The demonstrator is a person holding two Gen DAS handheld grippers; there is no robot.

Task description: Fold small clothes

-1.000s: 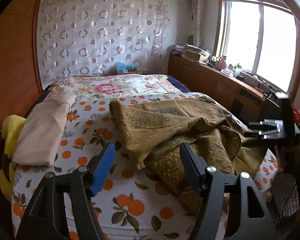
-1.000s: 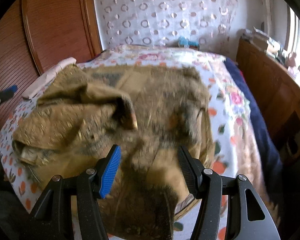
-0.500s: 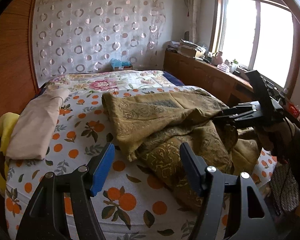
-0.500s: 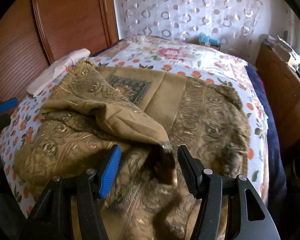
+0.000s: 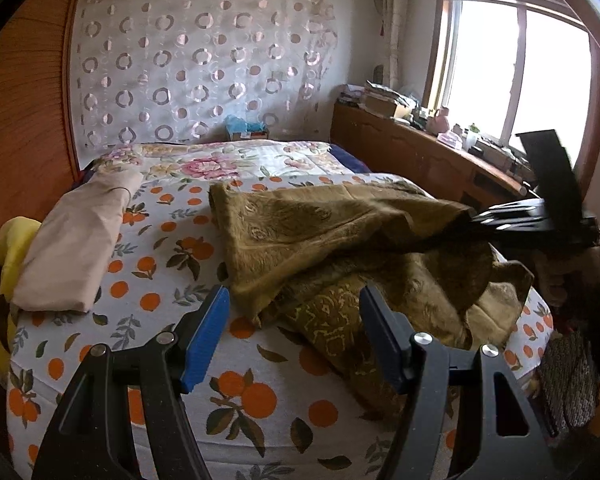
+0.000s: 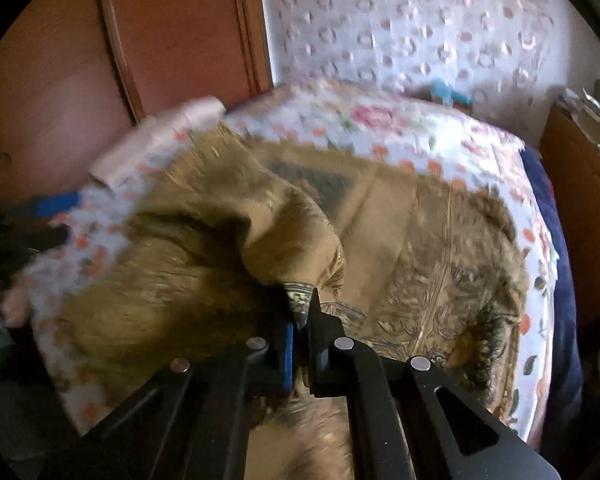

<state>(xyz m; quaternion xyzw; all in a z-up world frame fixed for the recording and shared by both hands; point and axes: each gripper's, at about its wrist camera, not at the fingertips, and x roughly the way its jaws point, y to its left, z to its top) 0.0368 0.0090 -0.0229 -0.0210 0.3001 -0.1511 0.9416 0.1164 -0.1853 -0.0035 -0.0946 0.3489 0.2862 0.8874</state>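
Note:
A crumpled olive-gold patterned cloth (image 5: pixel 320 248) lies on the bed (image 5: pixel 236 396); it also fills the right wrist view (image 6: pixel 420 240). My right gripper (image 6: pixel 302 320) is shut on a corner of this cloth and holds it lifted, so a fold stretches from the heap. In the left wrist view the right gripper (image 5: pixel 476 218) shows at the right with the cloth pulled taut to it. My left gripper (image 5: pixel 294 332) is open and empty, above the bed's near edge, just in front of the cloth.
A folded beige garment (image 5: pixel 76 248) lies on the bed's left side beside a yellow soft item (image 5: pixel 14 248). A wooden wardrobe (image 5: pixel 24 112) stands at left. A wooden counter with clutter (image 5: pixel 428 148) runs under the window at right.
My right gripper has closed on a corner of the cloth and lifted it. My left gripper stayed open and shifted slightly.

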